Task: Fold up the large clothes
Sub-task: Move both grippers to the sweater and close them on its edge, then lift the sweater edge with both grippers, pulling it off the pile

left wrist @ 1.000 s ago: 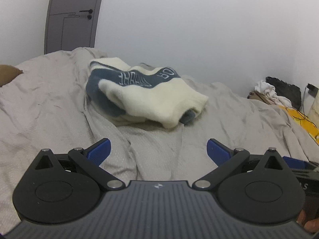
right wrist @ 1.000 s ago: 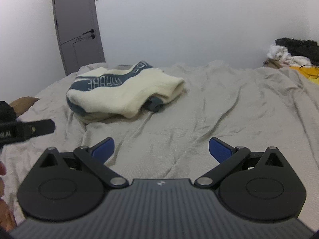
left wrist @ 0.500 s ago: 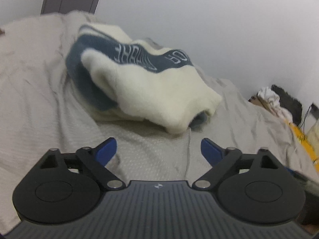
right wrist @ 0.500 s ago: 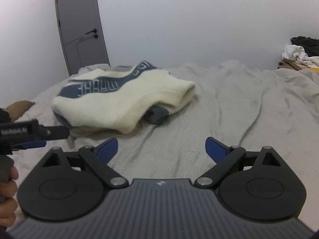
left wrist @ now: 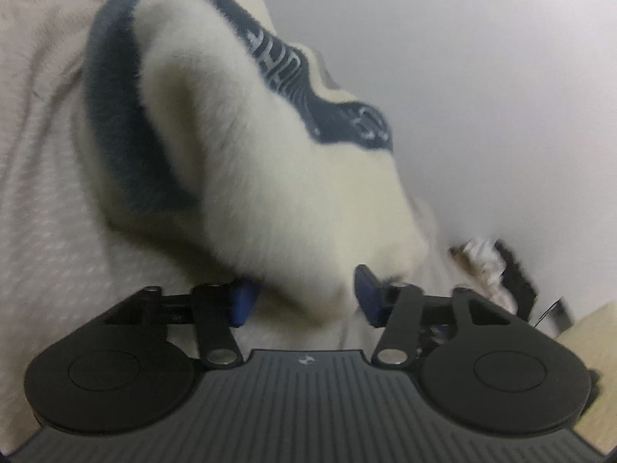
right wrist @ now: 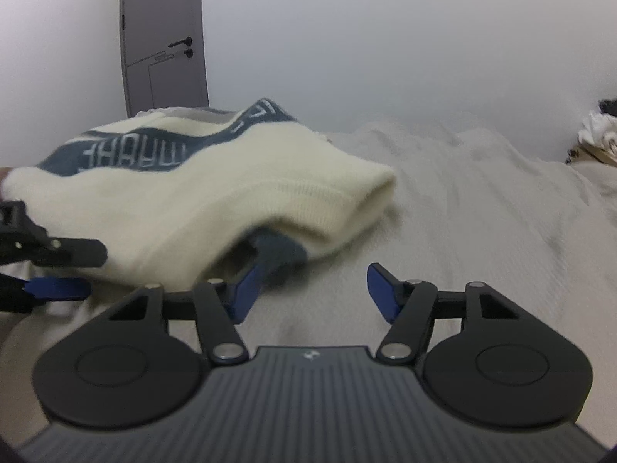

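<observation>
Fluffy cream-and-navy sweater (left wrist: 239,162) is looking much bigger than a moment ago, because the left gripper (left wrist: 304,301) is moving in; its near edge is sitting between wide blue tips. Right gripper (right wrist: 310,293) is gaping wide at 6 o'clock of it. White letters are too blurry. One sweater is lying on the beige bedsheet (right wrist: 482,208).

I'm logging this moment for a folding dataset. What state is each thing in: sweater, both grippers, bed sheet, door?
sweater: bunched in a heap on the bed, not folded flat.
left gripper: open, jaws around the sweater's cream edge.
right gripper: open, just short of the sweater, holding nothing.
bed sheet: wrinkled.
door: closed.
</observation>
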Tool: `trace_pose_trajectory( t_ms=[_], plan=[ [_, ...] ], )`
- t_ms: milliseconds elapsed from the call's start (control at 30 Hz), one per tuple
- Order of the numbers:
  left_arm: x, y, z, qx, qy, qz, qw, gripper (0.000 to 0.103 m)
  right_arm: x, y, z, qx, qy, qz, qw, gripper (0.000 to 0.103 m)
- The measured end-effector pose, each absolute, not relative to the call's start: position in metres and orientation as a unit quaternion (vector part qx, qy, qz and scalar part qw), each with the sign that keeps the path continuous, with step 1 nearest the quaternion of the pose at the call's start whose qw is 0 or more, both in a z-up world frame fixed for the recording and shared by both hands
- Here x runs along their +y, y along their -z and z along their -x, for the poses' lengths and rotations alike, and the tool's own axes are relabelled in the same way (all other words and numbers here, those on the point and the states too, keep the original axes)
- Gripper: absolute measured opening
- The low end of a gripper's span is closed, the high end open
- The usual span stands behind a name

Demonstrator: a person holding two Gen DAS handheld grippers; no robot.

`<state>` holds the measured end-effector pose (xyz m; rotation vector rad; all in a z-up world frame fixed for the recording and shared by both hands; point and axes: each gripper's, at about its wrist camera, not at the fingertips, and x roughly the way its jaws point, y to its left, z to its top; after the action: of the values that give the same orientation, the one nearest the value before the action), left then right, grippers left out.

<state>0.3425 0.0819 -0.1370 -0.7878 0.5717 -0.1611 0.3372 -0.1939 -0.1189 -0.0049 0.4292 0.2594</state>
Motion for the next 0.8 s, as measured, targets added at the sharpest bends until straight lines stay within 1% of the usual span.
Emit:
trace_pose_trajectory(
  t_ms=[33, 67, 100, 133, 233, 433, 533, 567, 633, 667, 700, 800],
  plan=[
    [0.083, 0.138, -0.348, 0.272, 0.081, 0.388, 0.877, 0.042, -0.191, 0.12, -0.343, 0.206, -0.133, 0.003, 0.97, 0.064],
    [0.083, 0.138, -0.353, 0.272, 0.083, 0.395, 0.873, 0.034, -0.187, 0.121, -0.35, 0.2, -0.138, 0.005, 0.97, 0.064],
    [0.084, 0.136, -0.355, 0.267, 0.086, 0.399, 0.873, 0.022, -0.184, 0.121, -0.355, 0.195, -0.141, 0.008, 0.971, 0.064],
    [0.085, 0.132, -0.357, 0.258, 0.091, 0.398, 0.875, 0.016, -0.179, 0.121, -0.36, 0.192, -0.14, 0.014, 0.971, 0.064],
    [0.085, 0.118, -0.356, 0.236, 0.096, 0.39, 0.885, 0.012, -0.169, 0.122, -0.372, 0.185, -0.122, 0.024, 0.975, 0.064],
    [0.08, 0.077, -0.34, 0.185, 0.099, 0.378, 0.902, 0.01, -0.162, 0.12, -0.369, 0.141, -0.091, 0.04, 0.985, 0.063],
    [0.086, 0.062, -0.33, 0.164, 0.1, 0.394, 0.899, 0.009, -0.171, 0.108, -0.358, 0.1, -0.068, 0.01, 0.993, 0.06],
    [0.088, 0.055, -0.327, 0.161, 0.098, 0.393, 0.9, 0.009, -0.175, 0.103, -0.355, 0.091, -0.065, -0.003, 0.994, 0.054],
    [0.092, 0.044, -0.316, 0.157, 0.092, 0.385, 0.905, 0.009, -0.182, 0.094, -0.355, 0.096, -0.061, -0.03, 0.993, 0.045],
    [0.095, 0.038, -0.312, 0.154, 0.091, 0.384, 0.906, 0.009, -0.185, 0.089, -0.357, 0.108, -0.064, -0.049, 0.991, 0.041],
    [0.098, 0.036, -0.307, 0.151, 0.091, 0.383, 0.907, 0.009, -0.186, 0.087, -0.359, 0.122, -0.066, -0.056, 0.989, 0.039],
    [0.107, 0.029, -0.285, 0.155, 0.086, 0.373, 0.911, 0.008, -0.183, 0.082, -0.368, 0.188, -0.074, -0.066, 0.977, 0.026]
  ],
)
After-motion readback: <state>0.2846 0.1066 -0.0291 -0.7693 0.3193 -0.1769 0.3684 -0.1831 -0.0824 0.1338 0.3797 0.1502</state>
